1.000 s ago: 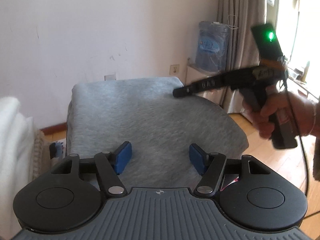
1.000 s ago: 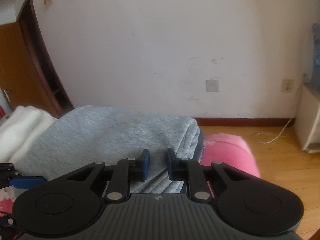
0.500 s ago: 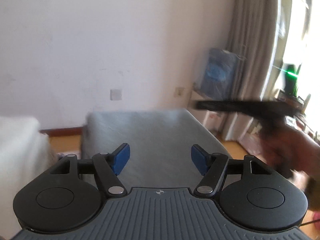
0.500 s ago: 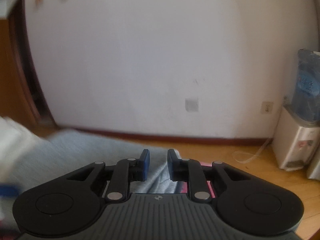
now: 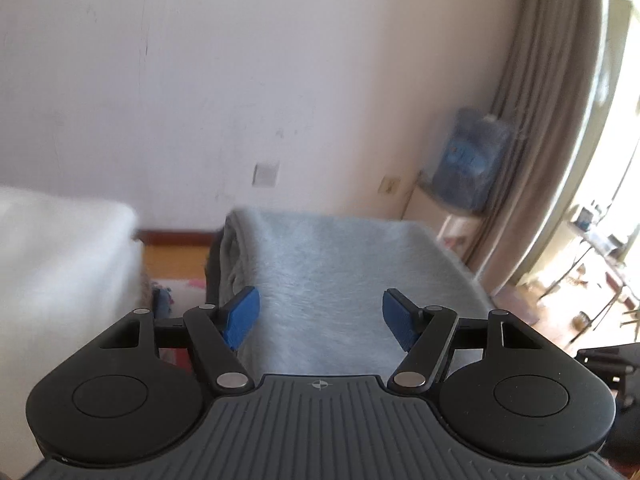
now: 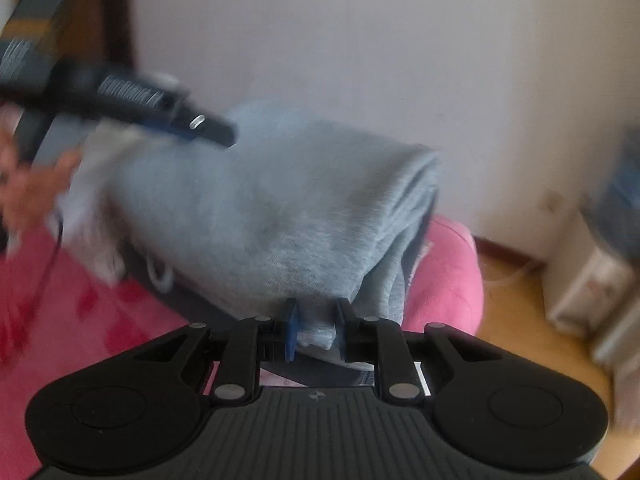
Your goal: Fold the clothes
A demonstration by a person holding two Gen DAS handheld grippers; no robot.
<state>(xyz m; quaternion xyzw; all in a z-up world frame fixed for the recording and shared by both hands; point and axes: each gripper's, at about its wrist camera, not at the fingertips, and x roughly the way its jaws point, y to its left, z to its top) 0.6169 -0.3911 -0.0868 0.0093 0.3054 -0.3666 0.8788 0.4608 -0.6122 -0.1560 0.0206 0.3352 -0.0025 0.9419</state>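
Observation:
A folded grey sweatshirt (image 5: pixel 340 276) lies ahead of my left gripper (image 5: pixel 320 316), which is open and empty just above its near part. In the right wrist view the same grey sweatshirt (image 6: pixel 280 208) lies on a pink bedspread (image 6: pixel 444 276). My right gripper (image 6: pixel 314 330) has its jaws nearly closed around the garment's near corner, with grey cloth between the pads. The left gripper (image 6: pixel 192 126) shows blurred at the upper left of that view, over the garment's far side.
A white folded blanket (image 5: pixel 64 264) lies left of the sweatshirt. A water dispenser with a blue bottle (image 5: pixel 468 168) stands by the curtain (image 5: pixel 548 120) at the right. Wooden floor (image 6: pixel 516 308) lies beyond the bed's edge.
My right gripper dropped down to the sweatshirt's near corner and now has cloth between its pads. My left gripper swung and stays open; the right gripper left its view.

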